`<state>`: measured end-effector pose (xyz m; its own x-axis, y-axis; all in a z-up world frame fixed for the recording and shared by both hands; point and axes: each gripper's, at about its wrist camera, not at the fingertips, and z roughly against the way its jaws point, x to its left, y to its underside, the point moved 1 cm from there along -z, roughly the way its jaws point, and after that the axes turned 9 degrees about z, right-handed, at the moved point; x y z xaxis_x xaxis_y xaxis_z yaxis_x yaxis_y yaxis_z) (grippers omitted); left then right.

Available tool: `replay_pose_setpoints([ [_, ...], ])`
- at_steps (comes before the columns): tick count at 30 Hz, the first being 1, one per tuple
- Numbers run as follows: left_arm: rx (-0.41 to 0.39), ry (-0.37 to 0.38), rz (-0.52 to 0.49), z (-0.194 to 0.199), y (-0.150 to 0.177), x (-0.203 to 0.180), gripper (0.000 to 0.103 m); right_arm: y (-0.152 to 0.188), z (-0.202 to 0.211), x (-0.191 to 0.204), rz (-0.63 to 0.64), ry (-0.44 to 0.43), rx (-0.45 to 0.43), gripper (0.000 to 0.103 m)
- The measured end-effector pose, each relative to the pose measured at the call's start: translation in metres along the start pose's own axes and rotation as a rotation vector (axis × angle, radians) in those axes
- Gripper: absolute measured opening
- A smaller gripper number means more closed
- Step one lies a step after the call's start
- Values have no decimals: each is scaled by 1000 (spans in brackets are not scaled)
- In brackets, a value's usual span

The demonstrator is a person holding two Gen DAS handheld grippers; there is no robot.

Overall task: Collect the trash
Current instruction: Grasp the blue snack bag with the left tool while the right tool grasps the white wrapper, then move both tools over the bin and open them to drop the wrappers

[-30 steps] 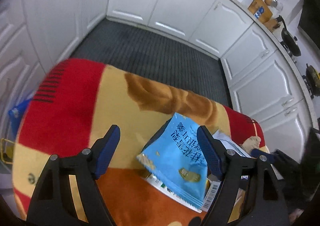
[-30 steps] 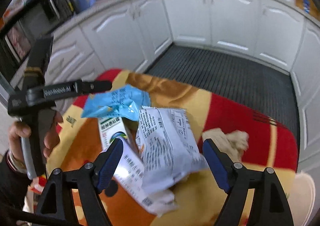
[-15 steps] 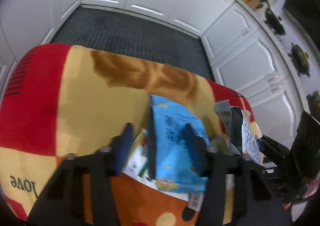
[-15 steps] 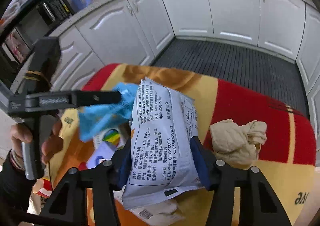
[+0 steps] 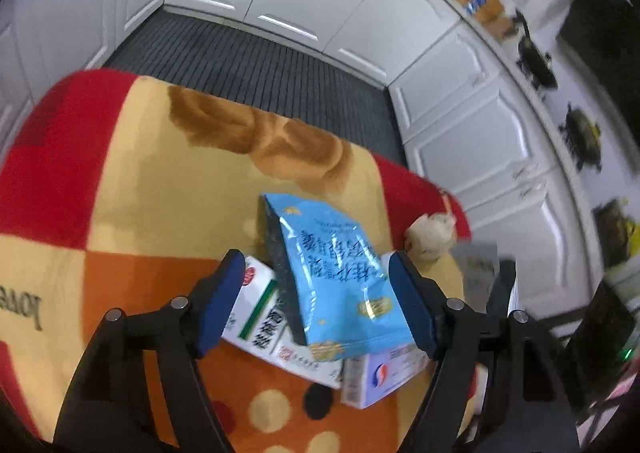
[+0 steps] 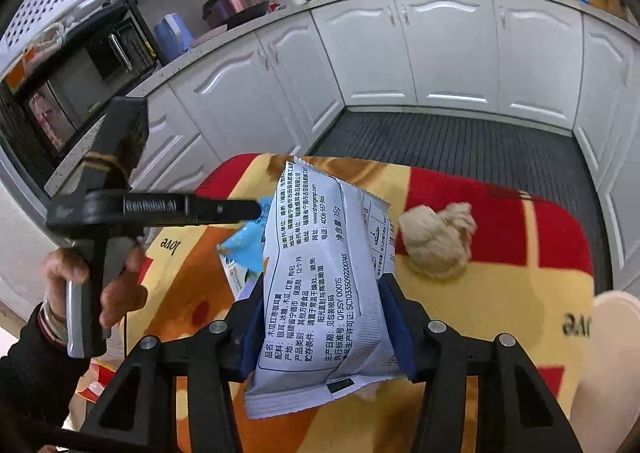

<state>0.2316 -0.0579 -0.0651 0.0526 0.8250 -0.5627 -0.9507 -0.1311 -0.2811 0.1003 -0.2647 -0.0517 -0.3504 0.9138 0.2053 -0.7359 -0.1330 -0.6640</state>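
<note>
Red, yellow and orange patterned blanket covering the table, white kitchen cabinets lining the walls, dark ribbed floor mat lying below them, microwave sitting on the counter, dark pans resting on the far worktop

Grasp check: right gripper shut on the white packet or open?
Shut: the right gripper has both blue pads pressed on the white packet.

Blue packet lies on two cartons atop the blanket, between the left gripper's fingers; crumpled tissue sits right of the white packet in the right gripper
</note>
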Motion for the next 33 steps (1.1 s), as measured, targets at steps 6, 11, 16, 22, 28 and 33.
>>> replay_pose_setpoints([
  [6,-5,-97,-29,-23,5,-24,74,17,15,-9,-37,9,-8,51],
  [11,-20,-234,-178,-43,23,-57,74,25,19,-15,-64,14,-7,51],
  [16,-41,-209,-224,-41,29,-60,56,32,30,-17,-67,22,-20,51],
  [22,-70,-160,-239,-14,37,-64,32,43,45,-15,-70,40,-44,51],
  [28,-89,-113,-255,13,54,-73,0,51,59,-14,-91,44,-64,51],
  [33,-84,-81,-281,24,72,-84,0,58,73,-16,-103,54,-82,51],
])
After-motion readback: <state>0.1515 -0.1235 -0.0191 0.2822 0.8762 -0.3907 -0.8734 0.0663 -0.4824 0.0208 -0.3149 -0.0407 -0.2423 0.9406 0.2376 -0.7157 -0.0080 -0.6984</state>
